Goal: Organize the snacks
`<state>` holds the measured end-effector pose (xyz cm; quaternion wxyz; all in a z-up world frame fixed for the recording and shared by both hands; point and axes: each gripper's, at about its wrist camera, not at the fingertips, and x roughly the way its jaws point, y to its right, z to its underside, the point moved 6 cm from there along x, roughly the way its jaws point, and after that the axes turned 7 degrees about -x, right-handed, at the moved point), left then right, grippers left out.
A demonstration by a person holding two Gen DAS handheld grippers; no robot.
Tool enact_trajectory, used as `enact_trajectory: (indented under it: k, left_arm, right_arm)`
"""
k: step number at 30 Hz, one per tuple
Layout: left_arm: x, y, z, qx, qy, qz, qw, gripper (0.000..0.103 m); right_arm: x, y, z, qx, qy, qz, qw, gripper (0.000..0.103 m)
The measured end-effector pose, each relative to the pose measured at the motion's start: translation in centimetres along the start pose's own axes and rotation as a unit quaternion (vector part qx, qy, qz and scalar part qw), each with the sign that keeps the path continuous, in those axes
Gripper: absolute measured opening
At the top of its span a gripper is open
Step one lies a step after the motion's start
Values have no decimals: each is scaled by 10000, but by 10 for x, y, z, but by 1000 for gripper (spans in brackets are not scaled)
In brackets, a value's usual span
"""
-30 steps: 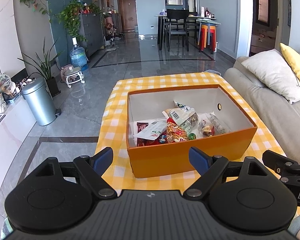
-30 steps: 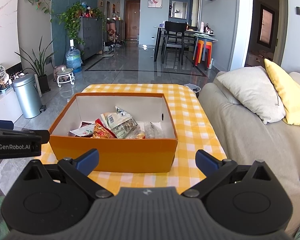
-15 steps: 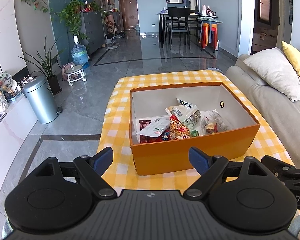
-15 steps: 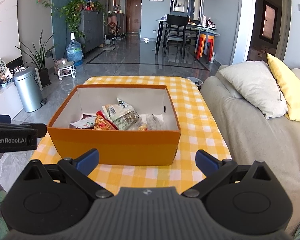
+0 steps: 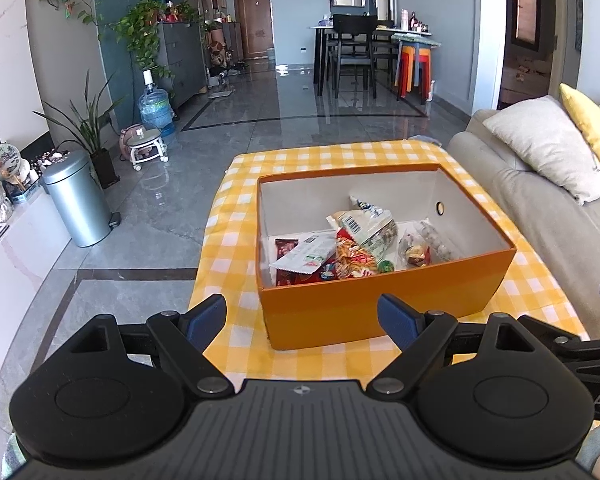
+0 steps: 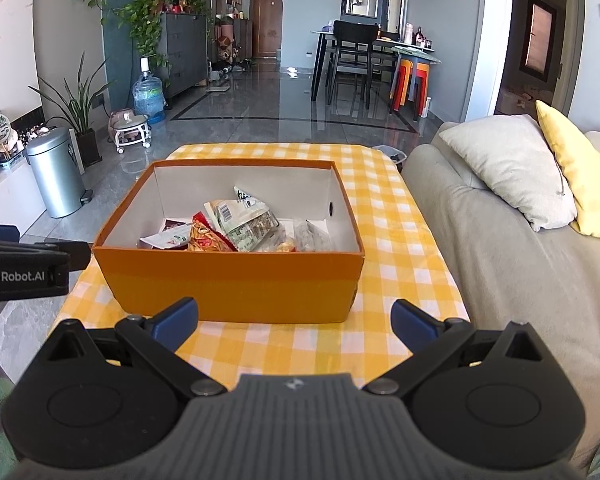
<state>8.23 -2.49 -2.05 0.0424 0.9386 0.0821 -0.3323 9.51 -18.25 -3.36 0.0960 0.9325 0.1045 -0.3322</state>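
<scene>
An orange box point(image 5: 388, 300) point(image 6: 236, 284) with a white inside stands on a yellow checked tablecloth point(image 5: 228, 240) point(image 6: 384, 216). Several snack packets point(image 5: 356, 240) point(image 6: 236, 228) lie piled in its near half. My left gripper point(image 5: 302, 318) hovers open before the box's near wall, nothing between its blue pads. Before the same wall, my right gripper point(image 6: 294, 322) is open and empty too. The left gripper's body point(image 6: 24, 268) shows at the left edge of the right wrist view, and the right gripper's body point(image 5: 580, 350) at the right edge of the left wrist view.
A grey sofa point(image 6: 500, 264) with a grey cushion point(image 6: 508, 172) and a yellow cushion point(image 6: 580, 176) runs along the table's right side. A metal bin point(image 5: 78, 200) and plants stand on the tiled floor to the left. A dining table with chairs point(image 6: 356, 60) is far behind.
Both grippers have pulled back and risen a little from the box, so it sits smaller and farther in both views. Both stay open and empty.
</scene>
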Motion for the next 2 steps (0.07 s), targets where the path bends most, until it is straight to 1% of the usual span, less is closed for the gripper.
enact_trajectory:
  k: [2]
  left_arm:
    - [-1, 0, -1, 0, 29, -2, 10000, 100]
  right_arm:
    - [1, 0, 0, 0, -17, -2, 10000, 99]
